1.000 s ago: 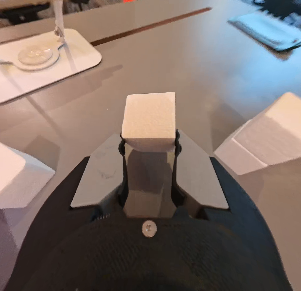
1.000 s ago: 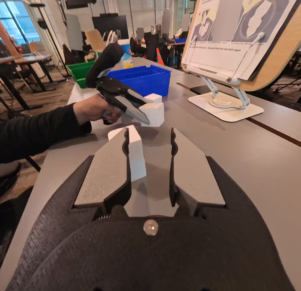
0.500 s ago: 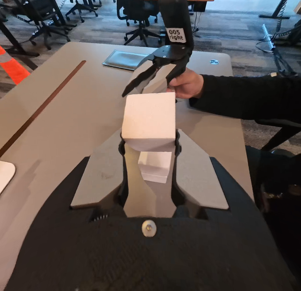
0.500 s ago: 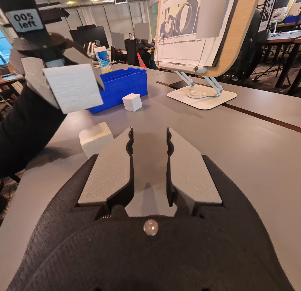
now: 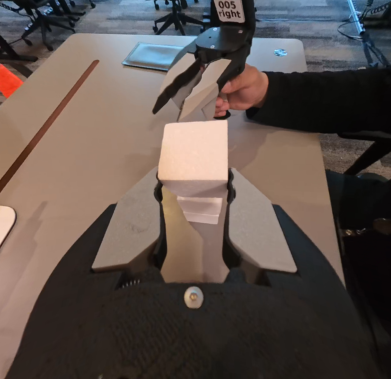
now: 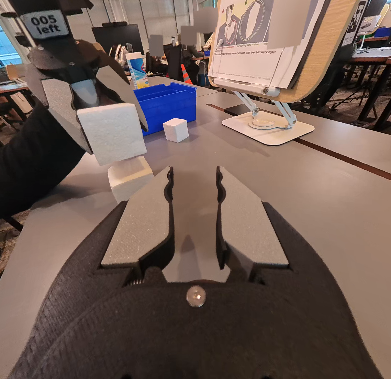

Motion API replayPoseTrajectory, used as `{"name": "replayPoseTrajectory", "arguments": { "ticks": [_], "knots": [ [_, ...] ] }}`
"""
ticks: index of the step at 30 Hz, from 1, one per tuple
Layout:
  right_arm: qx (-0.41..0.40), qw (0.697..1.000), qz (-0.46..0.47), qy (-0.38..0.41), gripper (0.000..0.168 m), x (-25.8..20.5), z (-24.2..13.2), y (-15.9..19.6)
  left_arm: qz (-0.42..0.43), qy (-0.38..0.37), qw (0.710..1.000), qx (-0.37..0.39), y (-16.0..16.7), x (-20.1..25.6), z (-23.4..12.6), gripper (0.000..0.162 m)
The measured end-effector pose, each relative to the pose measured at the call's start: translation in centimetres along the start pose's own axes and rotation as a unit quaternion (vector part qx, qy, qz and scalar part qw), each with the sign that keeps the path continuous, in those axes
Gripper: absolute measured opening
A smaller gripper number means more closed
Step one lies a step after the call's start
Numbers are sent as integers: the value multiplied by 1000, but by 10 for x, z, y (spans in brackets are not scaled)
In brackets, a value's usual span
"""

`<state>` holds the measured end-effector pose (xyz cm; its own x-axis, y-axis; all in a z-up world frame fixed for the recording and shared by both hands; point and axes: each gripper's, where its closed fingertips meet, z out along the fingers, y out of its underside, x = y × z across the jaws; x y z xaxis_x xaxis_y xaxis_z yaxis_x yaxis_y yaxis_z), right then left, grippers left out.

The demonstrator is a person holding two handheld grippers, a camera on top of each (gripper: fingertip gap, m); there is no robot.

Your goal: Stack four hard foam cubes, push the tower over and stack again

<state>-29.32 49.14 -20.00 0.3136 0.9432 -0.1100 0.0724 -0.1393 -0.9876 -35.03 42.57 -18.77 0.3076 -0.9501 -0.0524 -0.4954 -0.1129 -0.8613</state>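
Tongs, left: clamped on a white foam cube above a second cube on the grey bench. Right tongs: apart, empty. Third cube at 12 o'clock, beside a blue bin. Document stand at 2 o'clock; open office behind.

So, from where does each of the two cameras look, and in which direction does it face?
Left wrist view: sits on the left tongs, looks down over the grey table; shows its own fingers shut on a foam cube above a second cube, plus the right tongs and a hand.
Right wrist view: sits on the right tongs, looks across the table toward a blue bin and a document stand; its fingers are open and empty.
Shared: both tongs, the held cube, the cube below it.
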Motion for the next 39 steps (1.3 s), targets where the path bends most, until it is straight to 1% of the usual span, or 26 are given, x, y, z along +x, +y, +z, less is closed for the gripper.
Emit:
{"name": "replayPoseTrajectory", "arguments": {
  "ticks": [2, 6, 8, 12, 19, 31, 39],
  "knots": [
    [-3, 1000, 2, -2, 38, 0, 1, 2, 8, 16, 1000, -10, 0, 1, 1, 60],
    [-5, 1000, 0, -3, 38, 0, 1, 2, 8, 37, 999, -6, -4, 3, 0, 60],
    [-1, 1000, 0, -6, 38, -2, 1, -1, 22, 41, 999, -17, -1, 7, 2, 60],
    [0, 1000, -3, -5, 38, -3, 0, -1, 54, 43, 997, -24, 0, 13, 7, 60],
    [4, 1000, 5, -14, 39, -6, 1, -2, 44, 23, 998, -38, 6, 3, 9, 60],
    [2, 1000, 2, -12, 39, -6, 1, -2, 52, 17, 997, -60, 15, 4, 13, 60],
    [3, 1000, 2, -12, 38, -6, 1, -2, 51, 22, 997, -59, 16, 5, 16, 60]
  ]
}}
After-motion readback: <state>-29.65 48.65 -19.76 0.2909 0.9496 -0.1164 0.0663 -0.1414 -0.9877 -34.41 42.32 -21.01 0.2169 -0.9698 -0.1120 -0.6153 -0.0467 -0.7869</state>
